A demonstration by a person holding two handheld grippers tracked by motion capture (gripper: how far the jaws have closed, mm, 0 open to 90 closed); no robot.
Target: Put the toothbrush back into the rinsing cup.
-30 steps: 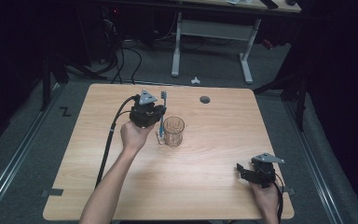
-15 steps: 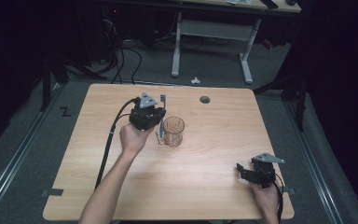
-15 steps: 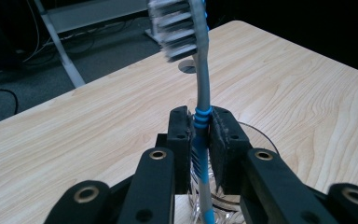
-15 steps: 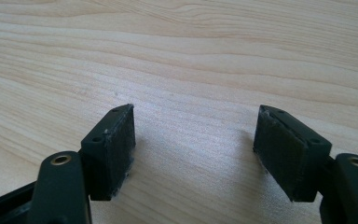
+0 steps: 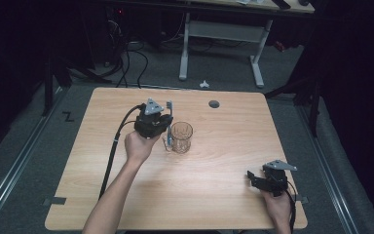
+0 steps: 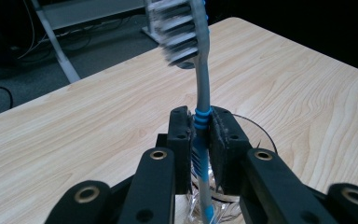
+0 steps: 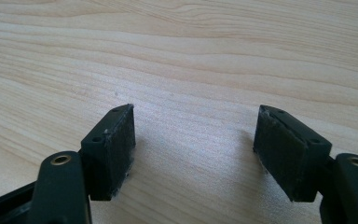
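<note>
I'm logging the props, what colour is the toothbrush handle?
Grey with blue bands; the toothbrush shows best in the left gripper view.

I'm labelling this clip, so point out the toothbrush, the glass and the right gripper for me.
toothbrush (image 6: 202, 79), left gripper view, on its grey neck below the bristles.
glass (image 5: 181, 138), high view, on its clear side wall.
right gripper (image 7: 193, 149), right gripper view, midway between its open jaws.
</note>
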